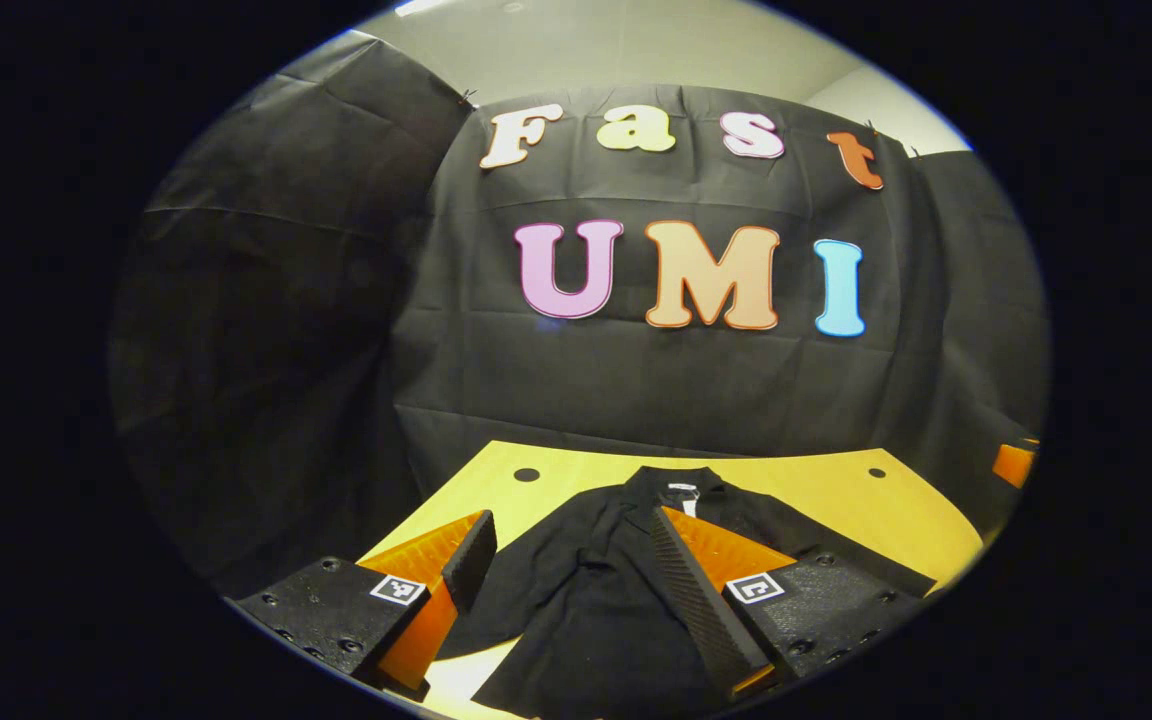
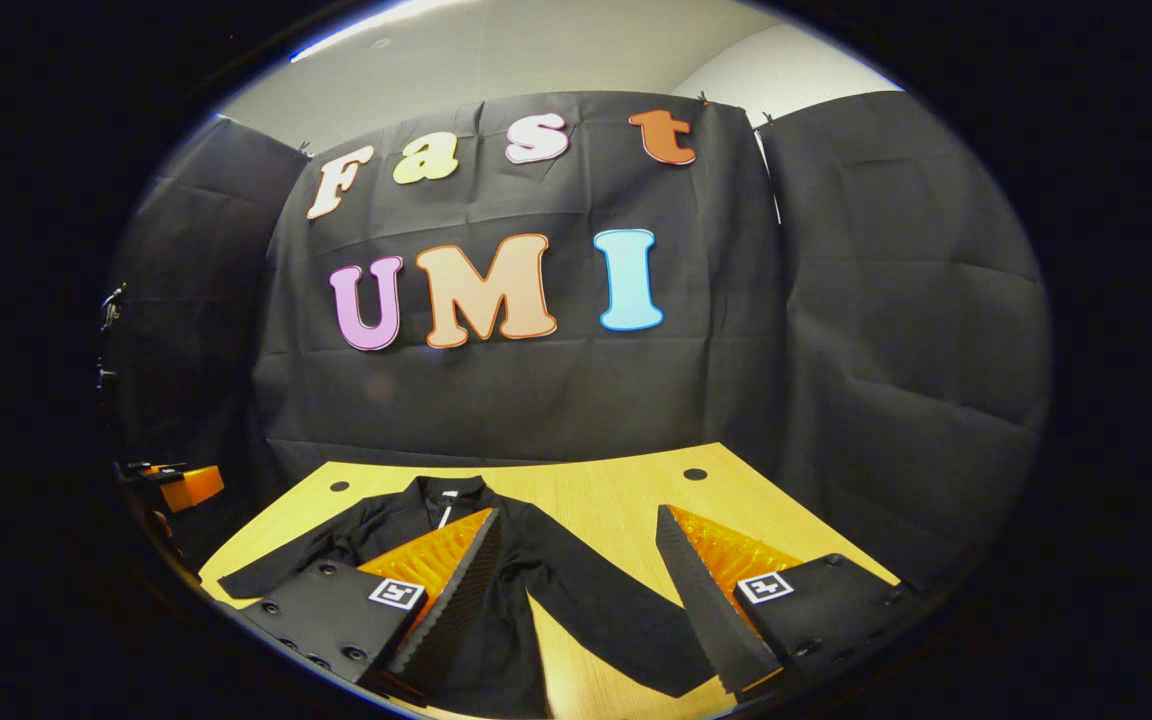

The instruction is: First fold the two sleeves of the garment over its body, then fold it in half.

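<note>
A black long-sleeved garment (image 1: 586,600) lies flat on the yellow table (image 1: 836,490), collar at the far end with a white label. In the right gripper view the garment (image 2: 511,610) has one sleeve (image 2: 616,610) stretched out toward the near right and the other sleeve (image 2: 276,565) out to the left. My left gripper (image 1: 569,518) hovers open over the garment's near part, nothing between its fingers. My right gripper (image 2: 577,515) is open too, above the right sleeve and bare table. The right gripper (image 1: 1014,462) also shows at the right edge of the left gripper view.
The table (image 2: 596,490) has a round hole near each far corner (image 2: 695,473) (image 2: 339,486). Black cloth walls close the booth behind and on both sides. The left gripper (image 2: 186,487) shows at the left edge of the right gripper view, beside the table.
</note>
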Action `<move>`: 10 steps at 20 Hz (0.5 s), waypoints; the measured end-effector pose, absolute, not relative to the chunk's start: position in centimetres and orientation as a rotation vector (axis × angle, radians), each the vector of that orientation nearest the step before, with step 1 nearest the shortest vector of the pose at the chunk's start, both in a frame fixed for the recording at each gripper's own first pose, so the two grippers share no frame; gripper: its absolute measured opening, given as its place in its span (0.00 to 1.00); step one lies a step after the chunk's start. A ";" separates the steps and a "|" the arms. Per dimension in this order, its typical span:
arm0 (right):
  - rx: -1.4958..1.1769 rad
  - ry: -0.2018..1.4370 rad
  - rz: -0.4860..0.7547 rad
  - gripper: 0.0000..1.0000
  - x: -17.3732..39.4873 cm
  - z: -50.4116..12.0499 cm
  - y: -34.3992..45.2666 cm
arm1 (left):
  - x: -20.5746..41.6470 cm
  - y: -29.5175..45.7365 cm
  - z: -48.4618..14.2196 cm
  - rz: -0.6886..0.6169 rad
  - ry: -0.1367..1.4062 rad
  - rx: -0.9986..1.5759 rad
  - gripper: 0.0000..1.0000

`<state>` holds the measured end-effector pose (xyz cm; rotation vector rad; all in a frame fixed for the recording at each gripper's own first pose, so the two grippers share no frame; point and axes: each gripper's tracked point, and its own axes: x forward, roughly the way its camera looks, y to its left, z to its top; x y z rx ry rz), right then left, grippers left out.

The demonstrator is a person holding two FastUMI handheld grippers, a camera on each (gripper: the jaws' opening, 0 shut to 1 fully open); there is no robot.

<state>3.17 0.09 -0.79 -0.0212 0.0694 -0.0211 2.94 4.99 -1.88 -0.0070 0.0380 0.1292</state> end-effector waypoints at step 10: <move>-0.005 0.087 -0.031 0.94 3.5 -1.8 -0.6 | 3.0 4.3 -2.1 0.125 0.054 0.014 0.93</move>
